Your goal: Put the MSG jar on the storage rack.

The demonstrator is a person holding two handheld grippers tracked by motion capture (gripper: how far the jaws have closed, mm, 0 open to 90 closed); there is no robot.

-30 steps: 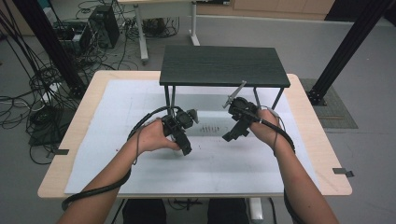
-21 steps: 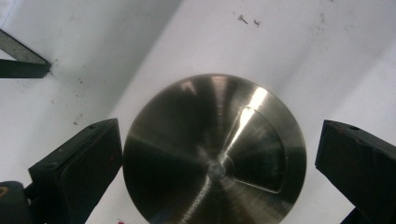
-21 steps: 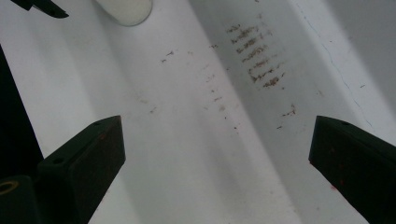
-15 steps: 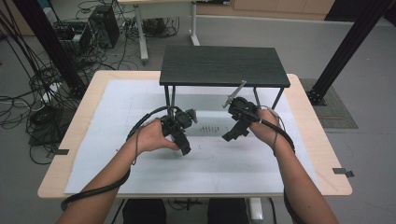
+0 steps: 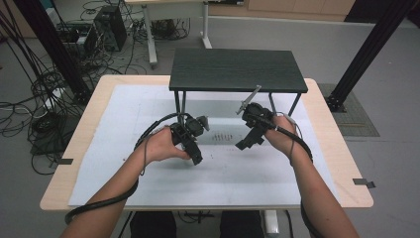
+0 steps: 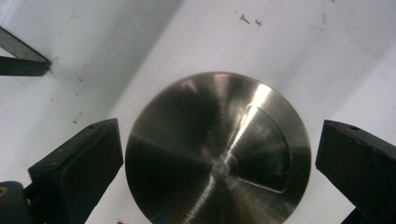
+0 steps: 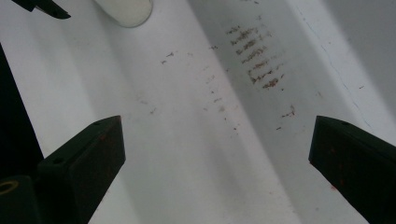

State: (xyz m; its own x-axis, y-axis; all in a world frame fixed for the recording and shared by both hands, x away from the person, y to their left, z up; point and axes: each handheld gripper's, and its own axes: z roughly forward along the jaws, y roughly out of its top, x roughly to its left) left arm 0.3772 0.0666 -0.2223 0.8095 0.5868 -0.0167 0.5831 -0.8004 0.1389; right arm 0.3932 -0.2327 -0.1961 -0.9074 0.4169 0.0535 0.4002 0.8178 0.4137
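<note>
Looking along the left gripper (image 6: 217, 154), a round brushed-steel disc (image 6: 217, 149) is seen between the two black jaws, which are spread wide; a narrow gap is left at each side, so the disc is not gripped. The disc is lying on the white table mat (image 6: 289, 51), and a fan-shaped recess is cut into its face beside a small central hub. In the high view, the left gripper (image 5: 190, 141) is held by the left hand (image 5: 158, 145) over the mat (image 5: 124, 114), in front of a small black shelf table (image 5: 236, 69). The right gripper (image 5: 250, 140) is held well apart from it, near a patch of dark marks (image 5: 221, 136). Its jaws are likewise wide open, with nothing between them but stained mat (image 7: 252, 60).
</note>
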